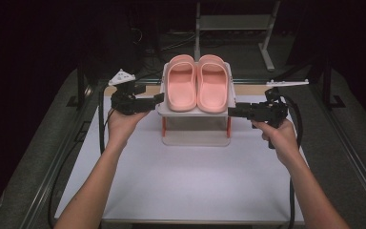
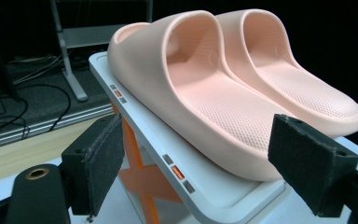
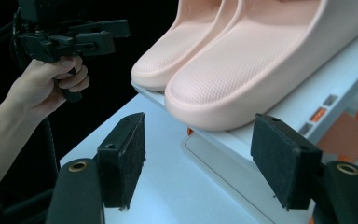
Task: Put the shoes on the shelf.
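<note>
While the two pink slippers (image 1: 198,83) are sitting side by side on top of a little white rack (image 1: 195,112) in the middle of the tabletop (image 1: 186,176), a person is holding a claw at each side of it. The left claw (image 1: 158,98) is pointing in at the rack's left edge, and its jaws are spread wide with nothing between them. The right claw (image 1: 232,111) is pointing in at the rack's right edge, and its jaws are spread wide and empty too.

The slippers are lying long-ways, with toes pointing away from the person and heels toward the person. So each claw is coming at a slipper from the side, across its long line. The left slipper (image 2: 200,102) is nearer the left claw, and the right slipper (image 3: 256,70) is nearer the right claw. Both claws are just beside the rack's top shelf, about level with it. I think each claw could go for its own slipper, or both could take the rack by its edges.
</note>
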### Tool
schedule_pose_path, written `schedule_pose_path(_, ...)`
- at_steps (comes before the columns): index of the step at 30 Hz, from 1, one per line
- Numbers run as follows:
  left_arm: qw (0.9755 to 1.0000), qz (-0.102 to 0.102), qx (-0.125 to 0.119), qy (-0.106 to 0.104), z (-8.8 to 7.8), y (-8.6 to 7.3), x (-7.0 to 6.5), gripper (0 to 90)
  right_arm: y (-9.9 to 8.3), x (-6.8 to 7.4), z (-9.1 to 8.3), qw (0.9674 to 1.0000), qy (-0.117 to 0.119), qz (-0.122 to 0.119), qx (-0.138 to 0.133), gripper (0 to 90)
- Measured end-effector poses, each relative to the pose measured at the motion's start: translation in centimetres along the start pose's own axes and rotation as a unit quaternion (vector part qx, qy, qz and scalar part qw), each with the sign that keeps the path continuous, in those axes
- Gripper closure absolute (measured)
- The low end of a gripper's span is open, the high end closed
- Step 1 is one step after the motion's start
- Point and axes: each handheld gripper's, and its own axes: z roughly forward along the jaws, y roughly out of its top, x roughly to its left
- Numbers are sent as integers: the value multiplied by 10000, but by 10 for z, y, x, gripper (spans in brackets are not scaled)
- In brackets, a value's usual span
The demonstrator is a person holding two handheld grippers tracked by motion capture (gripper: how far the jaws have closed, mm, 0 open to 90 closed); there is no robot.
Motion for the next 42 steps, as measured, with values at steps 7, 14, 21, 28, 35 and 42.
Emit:
schedule_pose_path(7, 10000, -8, -7, -14, -3, -8, -2, 156, -14, -5, -7, 9999, 56, 112, -60, 329)
schedule_pose_path(14, 10000, -44, -26, 16, -8, -16, -1, 141, -26, -9, -10, 9998, 61, 166, -54, 320)
schedule_pose_path(21, 10000, -81, -33, 36, -15, -27, 1, 122, -36, -12, -12, 9997, 73, 227, -19, 313)
schedule_pose_path(28, 9999, -99, -21, 68, -20, -36, 2, 112, -47, -16, -14, 9996, 65, 291, 22, 306)
schedule_pose_path(35, 9999, -83, -36, 69, -23, -42, 1, 105, -58, -20, -17, 9994, 87, 331, -50, 302)
schedule_pose_path(42, 10000, -77, -25, 54, -24, -47, -1, 103, -66, -22, -20, 9992, 98, 377, -61, 296)
